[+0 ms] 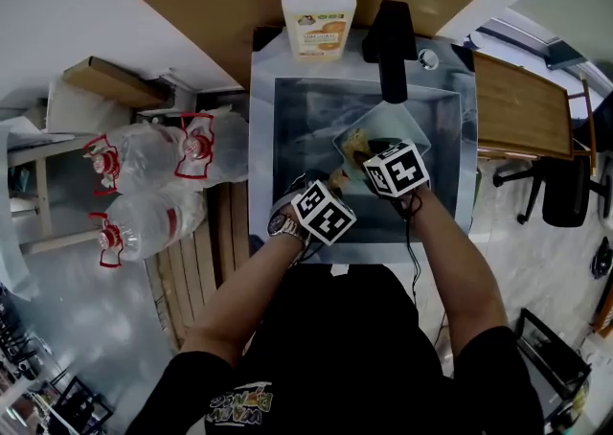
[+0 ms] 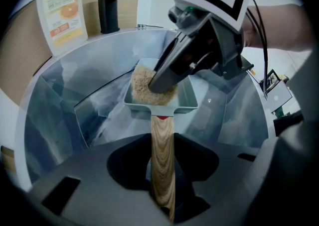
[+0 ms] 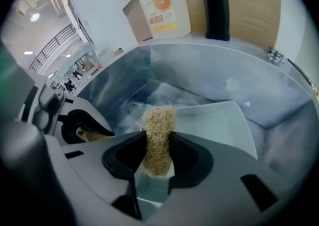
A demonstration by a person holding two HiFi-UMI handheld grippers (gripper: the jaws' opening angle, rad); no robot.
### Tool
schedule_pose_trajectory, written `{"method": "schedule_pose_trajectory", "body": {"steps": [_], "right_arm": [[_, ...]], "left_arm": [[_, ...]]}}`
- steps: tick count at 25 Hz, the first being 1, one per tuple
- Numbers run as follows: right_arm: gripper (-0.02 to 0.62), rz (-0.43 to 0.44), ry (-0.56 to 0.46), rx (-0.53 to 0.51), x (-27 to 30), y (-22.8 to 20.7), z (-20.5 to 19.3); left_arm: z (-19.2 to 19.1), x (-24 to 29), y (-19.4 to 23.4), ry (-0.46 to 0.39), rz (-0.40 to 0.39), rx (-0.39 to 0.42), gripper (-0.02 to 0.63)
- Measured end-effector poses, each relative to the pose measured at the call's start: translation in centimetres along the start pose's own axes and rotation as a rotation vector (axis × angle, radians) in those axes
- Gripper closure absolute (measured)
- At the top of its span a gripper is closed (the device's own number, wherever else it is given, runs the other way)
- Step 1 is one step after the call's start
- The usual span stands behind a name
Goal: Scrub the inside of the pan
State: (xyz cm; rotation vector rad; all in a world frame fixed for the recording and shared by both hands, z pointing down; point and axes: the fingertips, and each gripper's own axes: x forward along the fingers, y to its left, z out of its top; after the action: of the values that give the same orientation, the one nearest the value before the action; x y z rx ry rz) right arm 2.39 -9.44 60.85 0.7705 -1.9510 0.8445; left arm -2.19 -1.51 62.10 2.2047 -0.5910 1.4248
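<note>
Scrubbing step is in hand. Left gripper (image 2: pixel 163 175) is clenched on the wooden handle (image 2: pixel 162 135) and holds the pan (image 2: pixel 189 101) inside the sink (image 1: pixel 287 126). Right gripper (image 3: pixel 157 156) is clamped on a fibrous scrubber (image 3: pixel 158 125), whose tip is down in the pan on the handle side. The far part of the pan floor shows bare. Next move likely calls for pressing down and stroking the scrubber across to the far side and corners. The left grip must brace the handle so the pan doesn't twist or slide.
</note>
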Motion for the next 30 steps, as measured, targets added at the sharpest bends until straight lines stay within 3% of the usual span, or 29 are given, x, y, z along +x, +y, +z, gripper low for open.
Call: {"method": "schedule_pose_trajectory", "body": {"steps": [14,30], "right_arm": [[0.451,-0.003,0.107,-0.166,3.2,-0.1,0.2],[0.451,-0.201,0.181,-0.039,1.9,-7.8,0.3]], "left_arm": [[-0.2,-0.1,0.0,0.006,-0.003,-0.002,0.457],[-0.3,-0.1,0.0,0.007,-0.003,-0.004,0.457]]}}
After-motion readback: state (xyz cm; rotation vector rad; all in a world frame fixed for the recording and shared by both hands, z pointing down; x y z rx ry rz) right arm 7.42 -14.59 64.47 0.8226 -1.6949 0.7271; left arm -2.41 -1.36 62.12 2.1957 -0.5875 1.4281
